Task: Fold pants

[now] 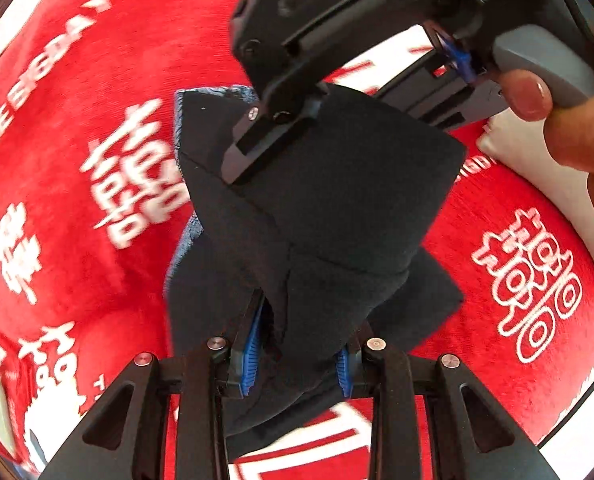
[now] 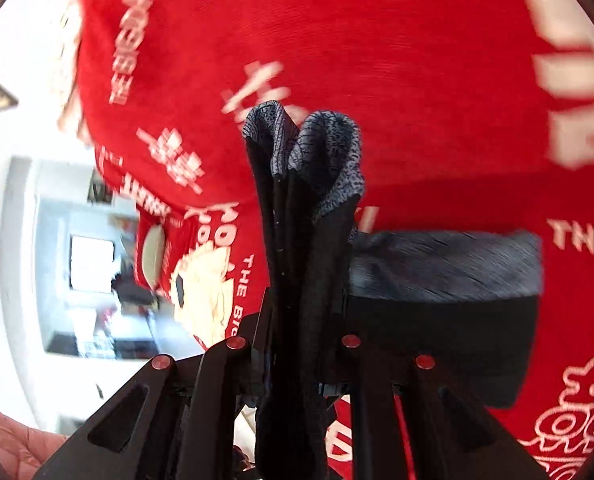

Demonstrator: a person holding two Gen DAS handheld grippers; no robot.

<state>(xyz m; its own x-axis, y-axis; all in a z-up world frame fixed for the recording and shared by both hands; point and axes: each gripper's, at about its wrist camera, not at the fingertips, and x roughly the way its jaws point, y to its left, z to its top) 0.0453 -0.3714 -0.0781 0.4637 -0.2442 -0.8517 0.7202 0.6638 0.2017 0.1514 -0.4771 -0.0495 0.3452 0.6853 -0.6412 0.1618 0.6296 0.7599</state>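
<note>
The dark pants [image 1: 337,200] hang bunched in mid-air over a red blanket [image 1: 97,80]. My left gripper [image 1: 297,364] is shut on their lower folds, its blue pads [image 1: 249,360] pressing the cloth from both sides. From the top of the left wrist view, a finger [image 1: 257,144] of the other gripper clamps the upper edge of the same fabric. In the right wrist view my right gripper [image 2: 297,344] is shut on the pants [image 2: 297,240]; grey-lined folds stick up past its fingers. Another part of the garment [image 2: 445,280] stretches off to the right.
The red blanket [image 2: 417,60] with white lettering fills the space under both grippers. A person's hand [image 1: 577,132] grips the right tool's handle. White bedding [image 1: 537,152] lies at the blanket's right edge. A room with a window [image 2: 93,264] shows beyond its left edge.
</note>
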